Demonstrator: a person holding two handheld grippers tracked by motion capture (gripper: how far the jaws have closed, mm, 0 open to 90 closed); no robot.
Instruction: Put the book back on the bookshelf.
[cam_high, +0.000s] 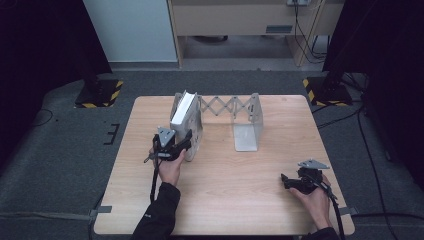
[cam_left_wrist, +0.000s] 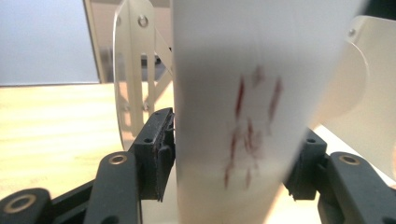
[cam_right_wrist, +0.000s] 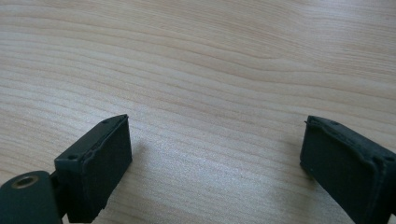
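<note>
A white book (cam_high: 182, 115) stands upright at the left end of an expandable metal book rack (cam_high: 247, 122) with a scissor-link back. My left gripper (cam_high: 187, 145) is shut on the book's near edge. In the left gripper view both jaws press on the book (cam_left_wrist: 243, 116), which carries blurred red marks, and the rack's end plate (cam_left_wrist: 133, 70) rises behind it. My right gripper (cam_high: 284, 181) rests low over the table's front right, far from the rack. Its jaws stand wide open (cam_right_wrist: 215, 158) with bare wood between them.
The wooden table (cam_high: 225, 190) has free room in the middle and front. The rack's right bookend plate (cam_high: 246, 136) stands apart with a gap beside the book. Two black stands with striped bases (cam_high: 97, 95) and cables (cam_high: 370, 150) sit on the floor behind and to the right.
</note>
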